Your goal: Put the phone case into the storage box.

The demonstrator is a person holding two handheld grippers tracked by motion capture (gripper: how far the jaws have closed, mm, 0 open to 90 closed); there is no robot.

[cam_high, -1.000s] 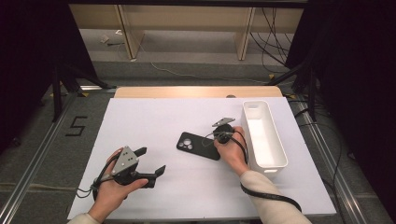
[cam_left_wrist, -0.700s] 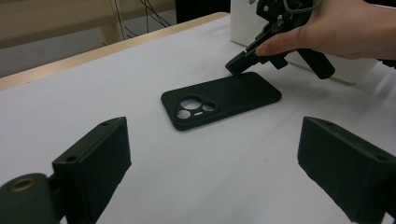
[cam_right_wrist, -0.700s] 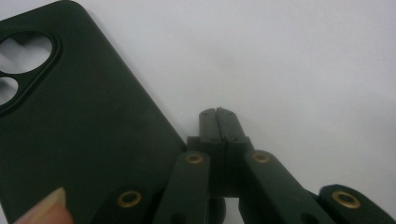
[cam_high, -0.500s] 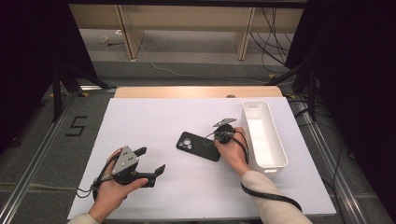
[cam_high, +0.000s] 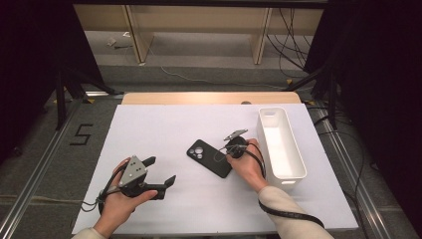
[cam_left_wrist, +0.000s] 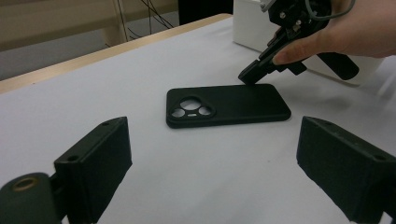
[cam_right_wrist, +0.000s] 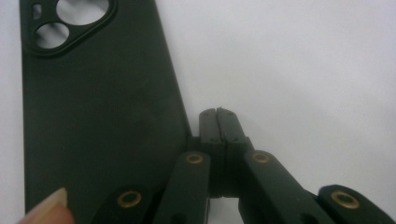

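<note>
A taped "5" (cam_high: 81, 134) — on the dark floor (cam_high: 59, 164) left of the table.

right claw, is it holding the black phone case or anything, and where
Nothing is held. The right claw is shut with its jaws pressed together, tips at the long edge of the black rubbery phone case, which lies flat on the white table.

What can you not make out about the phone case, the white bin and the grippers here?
- Phone case: its lower end is cut off by the right gripper view's bottom edge.
- White bin: its near inside wall is hidden by its own rim in the high view.
- Left gripper: its fingers are cut off at the bottom edge.
</note>
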